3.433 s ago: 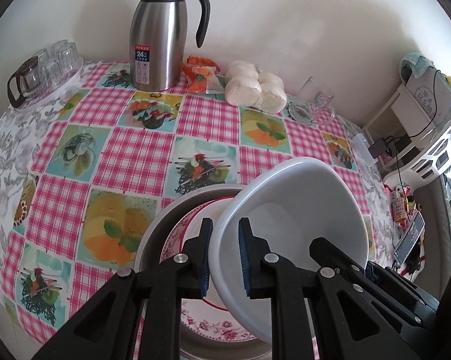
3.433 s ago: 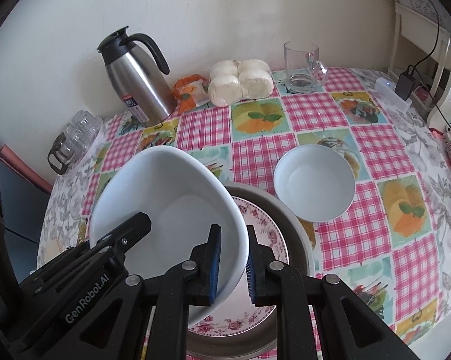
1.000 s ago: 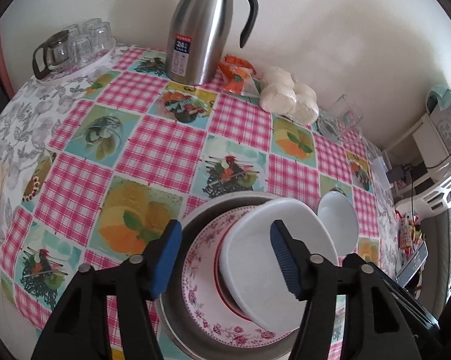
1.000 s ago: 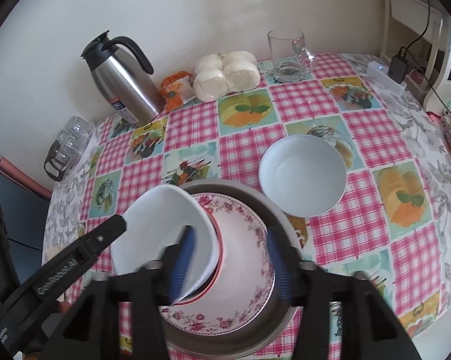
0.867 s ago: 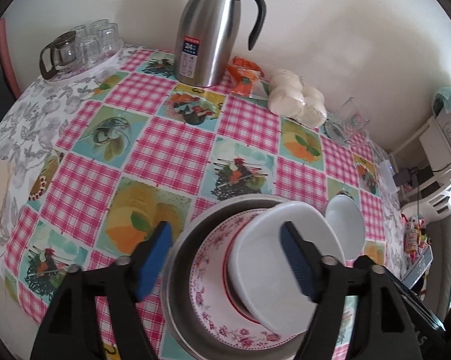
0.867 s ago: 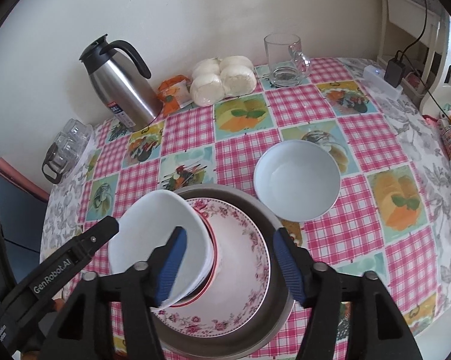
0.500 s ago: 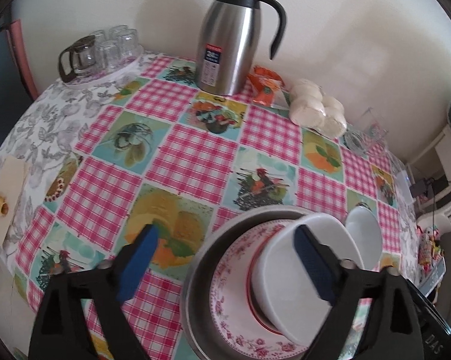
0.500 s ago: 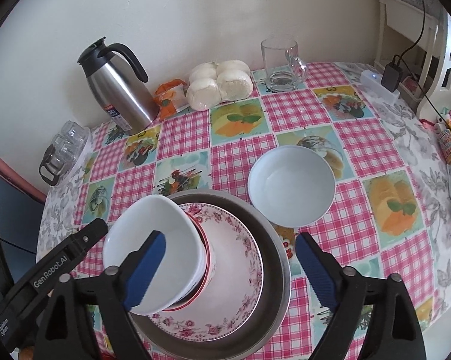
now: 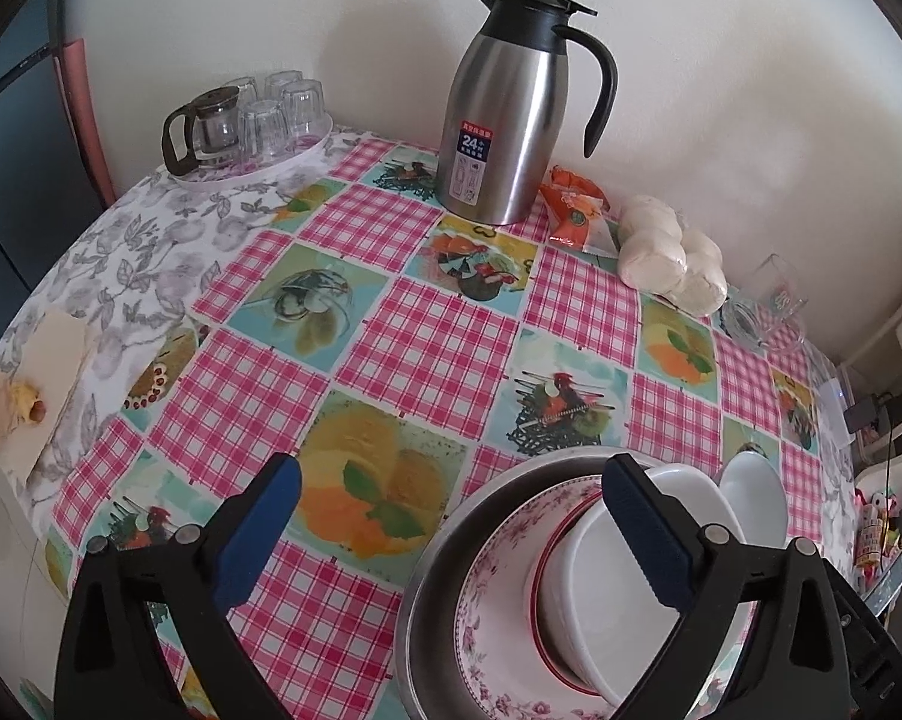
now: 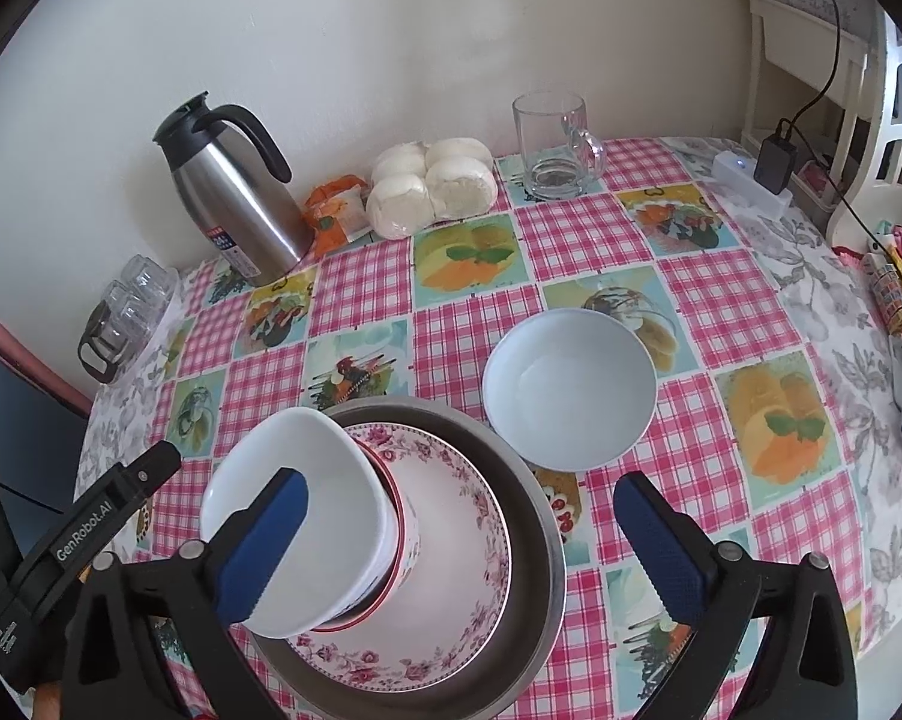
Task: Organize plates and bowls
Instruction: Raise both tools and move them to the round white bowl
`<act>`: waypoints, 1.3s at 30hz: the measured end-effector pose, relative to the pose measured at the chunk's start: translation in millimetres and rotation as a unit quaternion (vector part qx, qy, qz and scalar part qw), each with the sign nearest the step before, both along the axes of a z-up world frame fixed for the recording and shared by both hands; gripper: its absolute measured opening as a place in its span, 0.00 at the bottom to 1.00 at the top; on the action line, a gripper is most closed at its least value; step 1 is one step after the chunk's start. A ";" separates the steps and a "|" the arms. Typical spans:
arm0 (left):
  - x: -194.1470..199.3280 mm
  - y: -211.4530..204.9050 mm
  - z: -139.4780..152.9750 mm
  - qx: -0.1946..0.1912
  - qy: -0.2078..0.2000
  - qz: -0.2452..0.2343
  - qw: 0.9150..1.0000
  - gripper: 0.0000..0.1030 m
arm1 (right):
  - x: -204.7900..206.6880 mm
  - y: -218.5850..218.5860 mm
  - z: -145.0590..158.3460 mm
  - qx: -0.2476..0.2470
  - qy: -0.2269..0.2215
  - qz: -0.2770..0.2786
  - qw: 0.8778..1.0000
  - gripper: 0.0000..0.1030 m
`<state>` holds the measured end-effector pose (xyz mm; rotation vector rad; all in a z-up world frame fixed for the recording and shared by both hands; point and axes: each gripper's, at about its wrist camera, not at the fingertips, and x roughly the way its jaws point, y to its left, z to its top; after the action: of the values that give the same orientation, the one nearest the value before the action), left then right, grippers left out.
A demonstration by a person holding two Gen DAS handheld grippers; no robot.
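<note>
A steel basin (image 10: 529, 570) holds a floral plate (image 10: 463, 540). On the plate sits a red-rimmed bowl (image 10: 405, 546) with a white bowl (image 10: 306, 492) nested in it, leaning left. A second white bowl (image 10: 571, 396) stands on the tablecloth just right of the basin. My right gripper (image 10: 460, 489) hovers over the stack, jaws still opening wide, pads off everything. My left gripper (image 9: 451, 474) hangs at the basin's (image 9: 444, 546) left rim, jaws also opening, gripping nothing. The stacked white bowl (image 9: 607, 618) lies behind its right finger, the loose bowl (image 9: 757, 498) beyond.
At the back by the wall stand a steel thermos (image 9: 511, 114), an orange packet (image 9: 577, 210), bagged buns (image 9: 673, 264) and a glass mug (image 10: 556, 144). A tray of glasses (image 9: 252, 120) sits at the far left. A power strip (image 10: 751, 180) lies near the right table edge.
Both grippers let go of the white bowl's rim and spread wide. The bowl came down from tilted in the air into the red-rimmed bowl. The left view swung left.
</note>
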<state>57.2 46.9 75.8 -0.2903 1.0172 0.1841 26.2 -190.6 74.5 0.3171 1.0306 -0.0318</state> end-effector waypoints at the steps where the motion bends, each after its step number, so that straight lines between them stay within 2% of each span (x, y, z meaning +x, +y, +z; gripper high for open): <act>1: -0.2 -1.2 0.3 0.000 -0.001 -0.001 1.000 0.97 | -0.1 -0.9 0.3 0.000 -0.001 -0.001 1.000 1.00; 7: -1.9 -11.1 3.7 -0.001 -0.007 -0.007 1.000 0.97 | -2.2 -11.6 1.4 0.004 -0.004 -0.010 1.000 1.00; 10: -3.3 -18.8 11.4 0.001 -0.024 -0.015 1.000 0.97 | -3.7 -22.1 2.1 0.005 -0.008 -0.018 1.000 1.00; 19: -2.5 -66.6 36.5 0.008 -0.073 -0.082 0.994 0.97 | -13.0 -80.9 5.2 0.005 -0.032 -0.084 0.996 1.00; 26: -0.3 -117.0 58.0 0.013 -0.106 -0.144 0.984 0.98 | -19.6 -122.0 -0.1 0.014 -0.036 -0.116 0.992 1.00; 29: 5.8 -140.7 61.3 0.012 -0.101 -0.172 0.980 0.98 | -17.8 -133.7 -6.5 0.010 -0.025 -0.122 0.992 1.00; 33: 17.0 -173.9 60.5 0.046 -0.096 -0.206 0.973 0.98 | -11.8 -145.7 -18.3 0.008 -0.001 -0.127 0.992 1.00; 35: 24.7 -187.0 54.4 0.060 -0.081 -0.220 0.970 0.98 | -8.5 -150.1 -25.9 0.004 0.012 -0.130 0.991 1.00; 39: 43.7 -204.3 32.4 0.079 -0.031 -0.224 0.971 0.98 | 0.0 -154.8 -45.1 0.009 0.041 -0.130 0.991 1.00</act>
<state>100.9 -157.4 108.2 0.0820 0.9756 -0.1526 26.3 -345.4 29.4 0.4680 1.0667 -0.2728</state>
